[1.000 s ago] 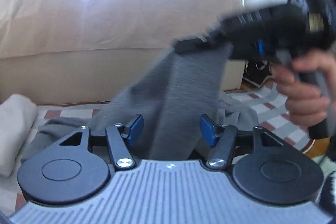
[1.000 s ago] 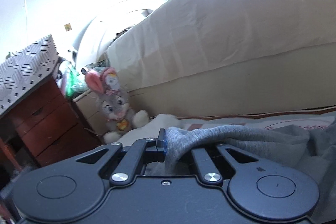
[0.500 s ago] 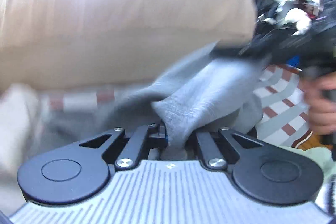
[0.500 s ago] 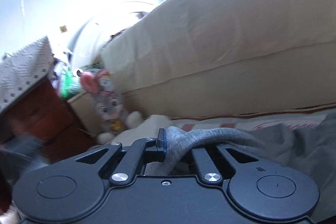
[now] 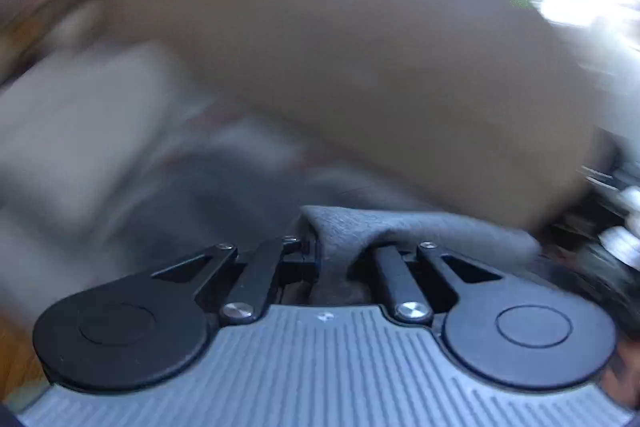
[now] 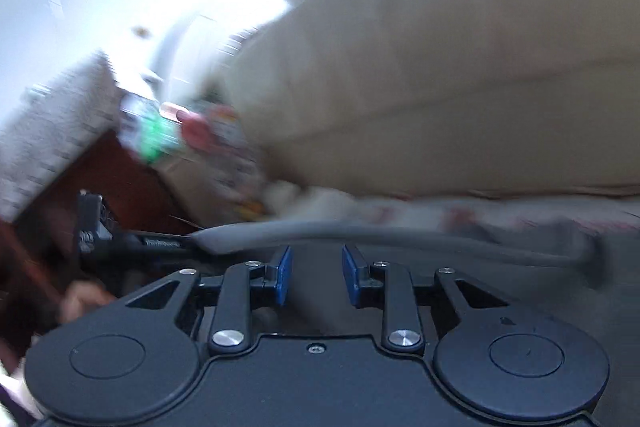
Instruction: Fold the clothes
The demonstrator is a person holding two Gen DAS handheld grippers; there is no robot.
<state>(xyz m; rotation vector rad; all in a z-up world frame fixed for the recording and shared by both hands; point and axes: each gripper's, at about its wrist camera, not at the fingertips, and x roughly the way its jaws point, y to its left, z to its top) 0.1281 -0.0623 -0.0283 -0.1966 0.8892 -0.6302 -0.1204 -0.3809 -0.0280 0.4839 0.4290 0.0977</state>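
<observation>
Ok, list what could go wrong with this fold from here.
1. Only the left hand-held gripper is shut on the grey garment; the right hand-held gripper is opening, its blue pads clear of the cloth, so the free end may sag and bunch.
2. The left view is heavily blurred; a swing this fast could tug the cloth out or lay the fold crooked.
3. The beige sofa stands close behind, so the cloth might catch on it.

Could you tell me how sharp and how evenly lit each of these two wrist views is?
Left wrist view: heavy motion smear over the beige sofa, blown-out glare top right; only the left gripper and its pinched grey garment stay crisp. Right wrist view: milder blur, overexposed window top left, fisheye bending at the edges; the right gripper, jaws opening, is sharp.
</observation>
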